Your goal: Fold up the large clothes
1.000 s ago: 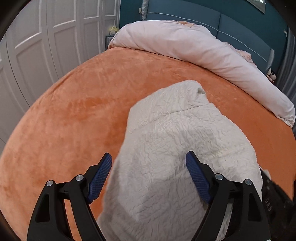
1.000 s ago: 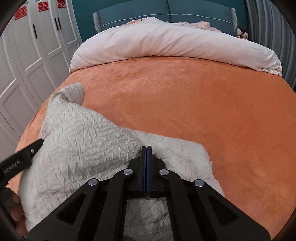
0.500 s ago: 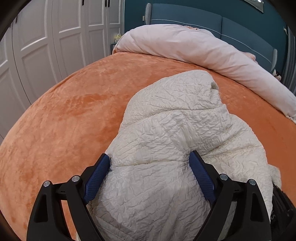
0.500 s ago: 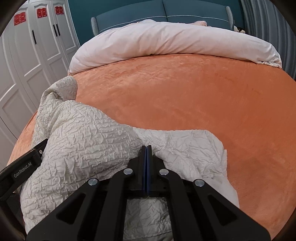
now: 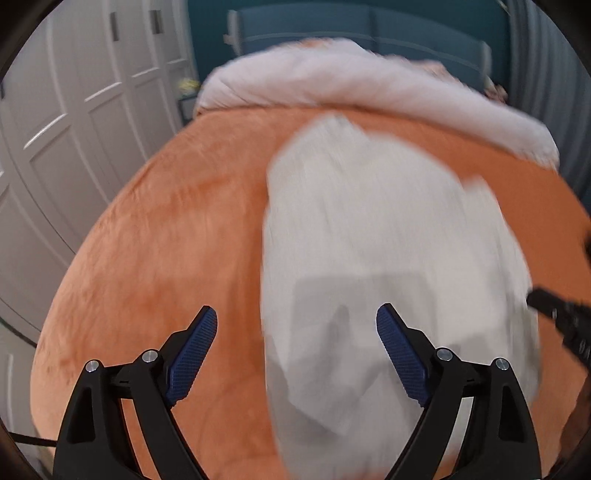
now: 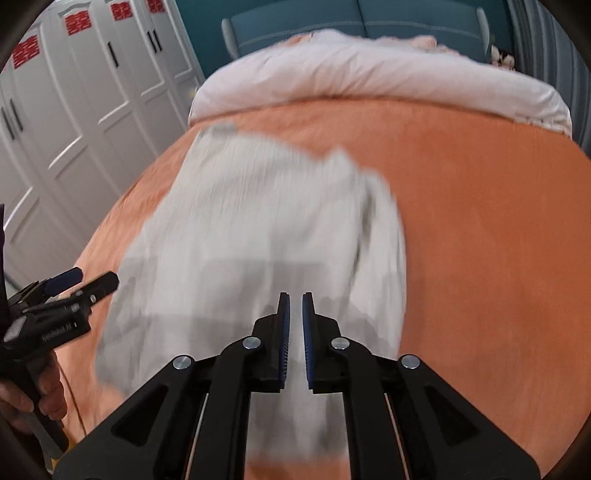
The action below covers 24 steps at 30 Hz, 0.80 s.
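A cream crinkled garment lies as a long folded heap on the orange bed cover, blurred by motion. My left gripper hovers over its near left edge, open wide, with nothing pressed between the pads. In the right wrist view the garment stretches away from my right gripper, whose jaws are opening. A narrow gap shows between its blue pads and no cloth is pinched there. The left gripper appears at the left edge, held by a hand.
A pale pink duvet is rolled up along the far end of the bed cover, under a blue headboard. White wardrobe doors stand close on the left. Bare orange cover spreads to the right of the garment.
Both grippers have pulled back from the garment. The right jaws, shut on cloth before, have parted and let it go. The garment now lies flatter and longer.
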{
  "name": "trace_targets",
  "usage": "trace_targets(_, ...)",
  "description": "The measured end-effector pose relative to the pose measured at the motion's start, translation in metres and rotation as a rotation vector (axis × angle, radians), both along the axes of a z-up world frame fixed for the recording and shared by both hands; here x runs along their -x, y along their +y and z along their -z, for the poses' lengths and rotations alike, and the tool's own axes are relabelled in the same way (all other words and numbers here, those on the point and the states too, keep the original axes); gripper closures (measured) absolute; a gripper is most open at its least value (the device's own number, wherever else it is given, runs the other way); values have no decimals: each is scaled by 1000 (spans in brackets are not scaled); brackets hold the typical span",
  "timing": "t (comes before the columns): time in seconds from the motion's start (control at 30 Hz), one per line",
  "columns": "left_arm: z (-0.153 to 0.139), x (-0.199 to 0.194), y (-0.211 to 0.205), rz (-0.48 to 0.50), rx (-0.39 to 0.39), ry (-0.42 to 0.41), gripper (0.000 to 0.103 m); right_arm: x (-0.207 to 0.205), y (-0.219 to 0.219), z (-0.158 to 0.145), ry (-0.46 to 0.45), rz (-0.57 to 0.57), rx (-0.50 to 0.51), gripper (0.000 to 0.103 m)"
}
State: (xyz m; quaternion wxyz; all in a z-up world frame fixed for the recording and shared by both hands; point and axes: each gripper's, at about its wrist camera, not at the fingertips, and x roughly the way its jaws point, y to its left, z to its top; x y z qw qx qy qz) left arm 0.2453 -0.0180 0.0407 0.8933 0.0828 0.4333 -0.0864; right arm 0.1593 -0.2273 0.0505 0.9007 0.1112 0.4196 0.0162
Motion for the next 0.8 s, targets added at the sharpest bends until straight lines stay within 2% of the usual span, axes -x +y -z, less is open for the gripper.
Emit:
trace_targets(0.07, 15, 24, 1, 26, -31, 25, 16, 17, 6, 18, 46, -11, 18, 96)
trace_targets(0.13, 32, 40, 2, 20, -71, 28, 15, 28, 5, 46, 105, 7, 43, 102)
trace_targets(0.2, 41, 45, 5, 12, -86, 20, 12, 38, 3, 61, 90, 11, 51, 103)
trace_targets(0.23, 44, 45, 6, 6, -96, 16, 8, 40, 5, 61, 95, 9, 70, 103)
trace_targets(0.33, 45, 43, 6, -14, -127, 17, 8, 40, 14, 47, 123, 9, 120, 103)
trace_targets(0.43, 34, 44, 12, -46, -98, 33, 8, 51, 11, 33, 86, 31, 86, 99)
trace_targets(0.53, 39, 51, 16, -73, -80, 48, 8, 54, 4, 60, 171, 33, 72, 103)
trace_targets(0.7, 27, 78, 13, -97, -93, 22, 10, 79, 13, 33, 128, 61, 70, 97)
trace_targets(0.8, 36, 87, 10, -104, -100, 46, 10, 81, 18, 36, 132, 55, 71, 95)
